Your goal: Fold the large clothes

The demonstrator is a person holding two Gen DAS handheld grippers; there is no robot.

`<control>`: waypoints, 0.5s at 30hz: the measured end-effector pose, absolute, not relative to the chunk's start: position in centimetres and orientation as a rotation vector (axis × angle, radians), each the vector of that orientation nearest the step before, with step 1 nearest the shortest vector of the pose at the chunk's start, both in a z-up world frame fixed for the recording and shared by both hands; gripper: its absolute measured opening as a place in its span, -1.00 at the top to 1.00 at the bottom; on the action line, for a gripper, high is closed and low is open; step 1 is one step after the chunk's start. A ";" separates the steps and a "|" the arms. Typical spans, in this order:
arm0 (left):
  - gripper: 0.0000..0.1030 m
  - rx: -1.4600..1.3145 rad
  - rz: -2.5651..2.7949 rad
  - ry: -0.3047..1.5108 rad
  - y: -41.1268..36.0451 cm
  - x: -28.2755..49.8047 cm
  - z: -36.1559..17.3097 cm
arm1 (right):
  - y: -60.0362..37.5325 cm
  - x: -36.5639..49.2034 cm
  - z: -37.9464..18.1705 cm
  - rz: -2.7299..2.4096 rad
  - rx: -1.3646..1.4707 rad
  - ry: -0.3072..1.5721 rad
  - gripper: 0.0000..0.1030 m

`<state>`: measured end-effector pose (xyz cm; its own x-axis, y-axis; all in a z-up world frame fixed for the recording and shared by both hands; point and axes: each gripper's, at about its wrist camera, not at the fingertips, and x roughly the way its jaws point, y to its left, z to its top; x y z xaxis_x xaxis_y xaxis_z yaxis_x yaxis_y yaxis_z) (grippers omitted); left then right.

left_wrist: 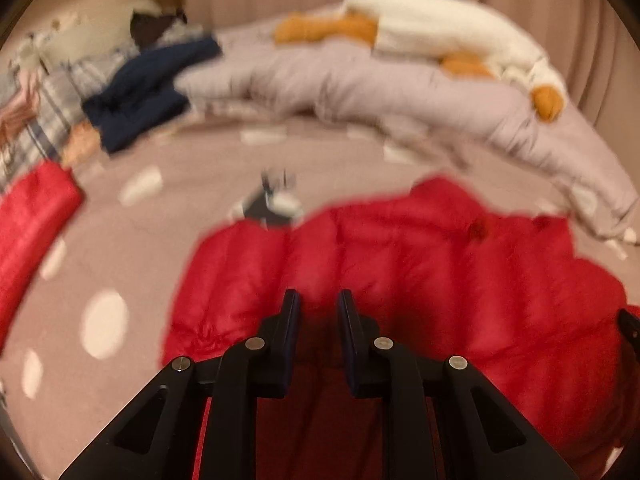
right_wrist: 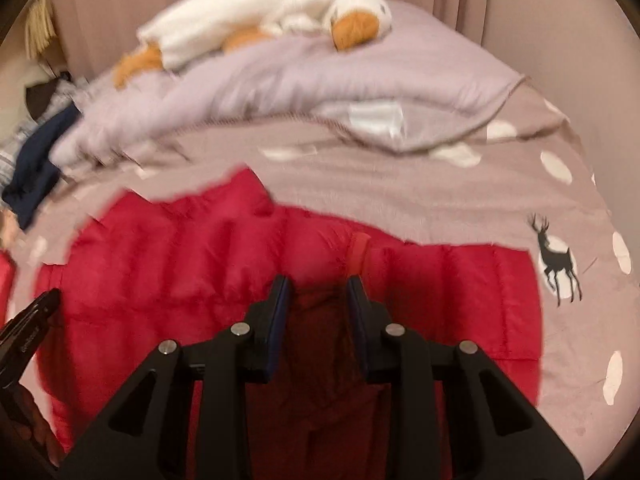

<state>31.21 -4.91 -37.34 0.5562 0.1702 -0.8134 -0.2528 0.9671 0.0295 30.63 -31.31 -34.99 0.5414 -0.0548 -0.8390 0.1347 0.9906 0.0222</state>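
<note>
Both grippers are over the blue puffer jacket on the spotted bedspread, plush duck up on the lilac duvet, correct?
Not blue: the puffer jacket is red, as the right wrist view shows. The rest holds: left gripper and right gripper over it, plush duck on the lilac duvet.

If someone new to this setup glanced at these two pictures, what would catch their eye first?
First the bright red puffer jacket, spread flat on the dotted bedspread under both grippers; the left gripper and right gripper each show a gap between their fingers. Next the white and orange plush toy, lying on the folded lilac duvet at the far side of the bed.
</note>
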 end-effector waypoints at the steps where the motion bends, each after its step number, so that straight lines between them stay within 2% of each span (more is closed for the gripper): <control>1: 0.61 -0.085 0.251 0.940 -5.0 31.1 -38.1 | -31.4 30.6 -35.6 -0.111 0.090 0.988 0.41; 3: 0.61 -0.002 0.246 0.868 -5.8 30.4 -39.4 | -31.5 30.3 -36.3 -0.116 0.078 0.958 0.35; 4: 0.61 0.028 0.248 0.850 -6.3 30.2 -39.9 | -31.3 30.3 -36.7 -0.124 0.054 0.950 0.20; 6: 0.63 0.074 0.262 0.840 -7.1 30.3 -40.6 | -30.4 30.3 -38.0 -0.149 -0.045 0.912 0.08; 15: 0.67 0.079 0.253 0.824 -7.1 31.0 -41.1 | -30.6 29.8 -39.6 -0.161 -0.038 0.827 0.03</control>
<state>31.00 -7.07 -41.05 0.6509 0.2530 -0.7158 -0.1916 0.9671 0.1675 29.79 -30.65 -39.61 0.6659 -0.1572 -0.7293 0.1274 0.9872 -0.0964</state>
